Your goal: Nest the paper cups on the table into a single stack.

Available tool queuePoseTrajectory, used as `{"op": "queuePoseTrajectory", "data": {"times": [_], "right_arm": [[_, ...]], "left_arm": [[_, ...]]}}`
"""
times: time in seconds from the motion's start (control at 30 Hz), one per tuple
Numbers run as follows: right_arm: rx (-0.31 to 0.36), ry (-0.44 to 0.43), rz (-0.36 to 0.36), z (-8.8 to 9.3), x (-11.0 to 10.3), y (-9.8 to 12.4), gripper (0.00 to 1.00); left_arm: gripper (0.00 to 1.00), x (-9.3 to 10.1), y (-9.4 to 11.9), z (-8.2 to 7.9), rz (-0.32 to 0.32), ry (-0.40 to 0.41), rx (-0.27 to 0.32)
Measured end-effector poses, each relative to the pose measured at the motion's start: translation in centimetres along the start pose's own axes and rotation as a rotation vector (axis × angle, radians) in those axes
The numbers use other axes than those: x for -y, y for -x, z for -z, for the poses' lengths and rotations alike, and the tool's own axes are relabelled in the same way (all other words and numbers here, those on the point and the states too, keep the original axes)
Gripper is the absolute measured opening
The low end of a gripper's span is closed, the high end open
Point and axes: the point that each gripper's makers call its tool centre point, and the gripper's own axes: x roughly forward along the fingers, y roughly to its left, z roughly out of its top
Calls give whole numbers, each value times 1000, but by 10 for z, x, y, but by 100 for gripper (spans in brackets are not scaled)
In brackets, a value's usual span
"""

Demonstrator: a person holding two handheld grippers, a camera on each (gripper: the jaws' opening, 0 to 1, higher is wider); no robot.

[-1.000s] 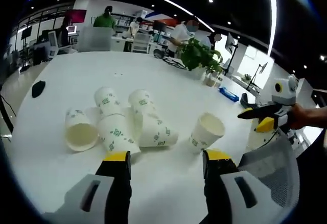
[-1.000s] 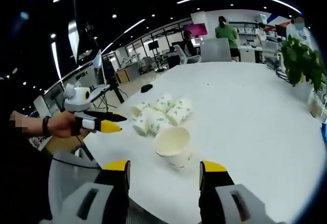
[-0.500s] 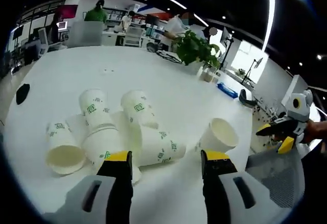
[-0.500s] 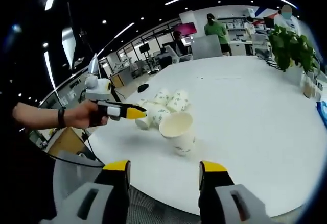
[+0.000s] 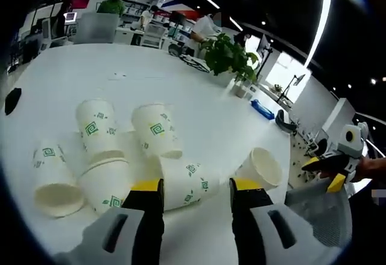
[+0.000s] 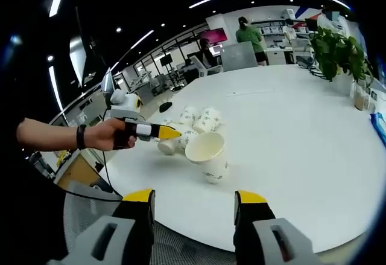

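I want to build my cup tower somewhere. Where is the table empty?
Bare white table lies between the lone upright paper cup and the potted plant, and beyond the cups toward the far edge. It is crowded at the pile of tipped cups, beside the left gripper.

Paper cups (image 5: 158, 131): matt white paper, green printed motifs. Table (image 6: 289, 132): smooth white top, faint sheen. Chair back (image 5: 319, 217): grey woven mesh, rough-looking

My left gripper (image 5: 192, 186) hangs with jaws apart over crowded paper cups (image 5: 120, 150) lying close together, leaving little gap between them. One cup (image 6: 207, 154) stands apart, bare table (image 6: 289, 120) all around it, open before my right gripper (image 6: 193, 200).
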Motion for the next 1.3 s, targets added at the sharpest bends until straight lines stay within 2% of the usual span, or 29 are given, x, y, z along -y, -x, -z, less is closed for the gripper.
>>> {"op": "queuePoseTrajectory", "data": {"times": [0.13, 0.27, 0.47, 0.57, 0.77, 0.87, 1.0, 1.13, 1.3], "right_arm": [[4, -4, -1, 0, 0, 0, 51], [7, -7, 0, 1, 2, -1, 51], [10, -10, -1, 1, 2, -1, 50], [8, -8, -4, 1, 1, -1, 50], [9, -9, -5, 0, 2, -2, 49], [11, -11, -5, 1, 4, -2, 49], [15, -11, -3, 0, 4, -2, 49], [19, -13, -2, -2, 2, -1, 49], [24, -13, 0, -3, 2, -1, 49]], "left_arm": [[33, 7, 0, 4, 22, 19, -4], [25, 12, -4, 11, 50, 81, 11], [15, 18, -10, 19, 69, 108, 12], [8, 30, -8, 23, 75, 121, 19], [5, 28, -15, 26, 78, 137, 23], [0, 29, -16, 24, 77, 144, 35], [0, 20, -21, 19, 68, 155, 56], [0, 21, -19, 20, 59, 154, 60], [0, 26, -7, 10, 49, 140, 89]]}}
